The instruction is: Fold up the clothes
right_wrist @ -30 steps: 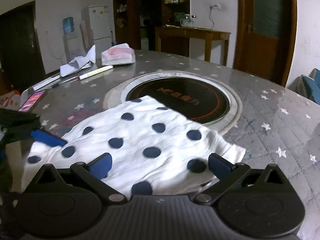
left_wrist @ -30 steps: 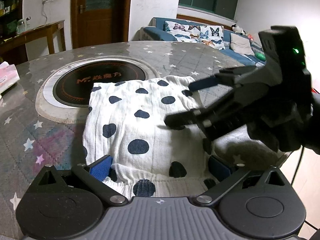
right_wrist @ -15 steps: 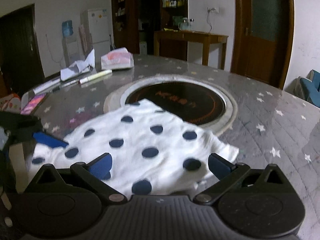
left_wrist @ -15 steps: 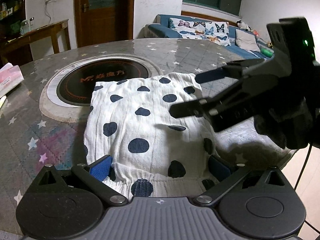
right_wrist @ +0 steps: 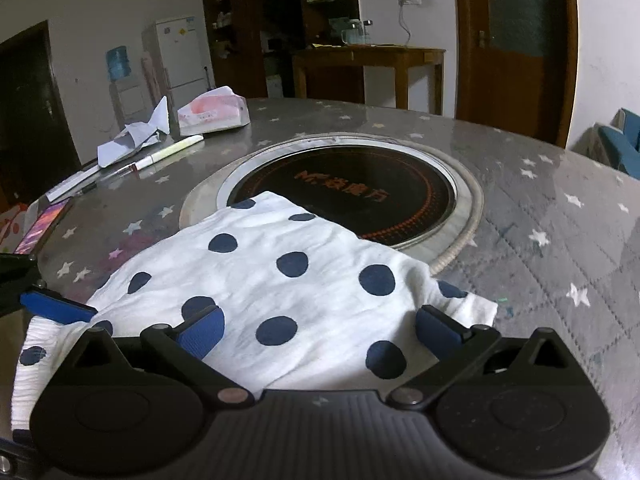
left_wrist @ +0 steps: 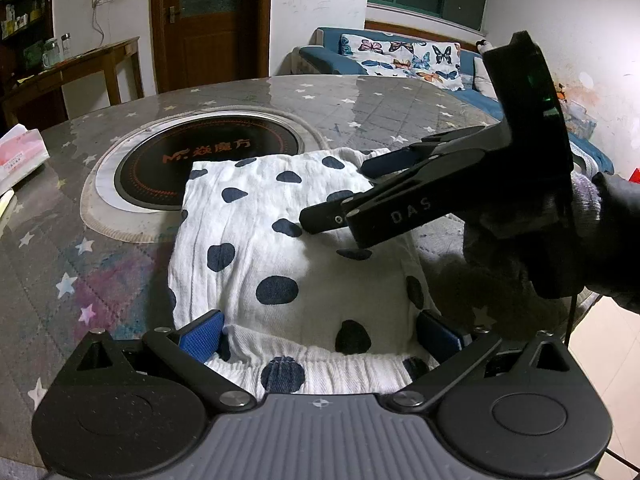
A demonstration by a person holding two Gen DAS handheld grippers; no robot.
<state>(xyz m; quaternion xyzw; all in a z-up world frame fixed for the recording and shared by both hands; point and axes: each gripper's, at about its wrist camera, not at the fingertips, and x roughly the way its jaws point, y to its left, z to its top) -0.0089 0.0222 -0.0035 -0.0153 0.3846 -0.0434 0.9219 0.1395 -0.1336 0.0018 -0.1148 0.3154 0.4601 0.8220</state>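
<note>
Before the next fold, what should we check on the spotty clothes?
1. Left gripper jaws open: ok.
2. Right gripper jaws open: ok.
3. Spotty garment lying on the table, not hanging: ok.
4. Garment smooth: not ok, wrinkled, with a hump in the middle.
5. Either gripper pinching cloth: cannot tell.
6. Tissue pack, pens and paper apart from the garment: ok.
</note>
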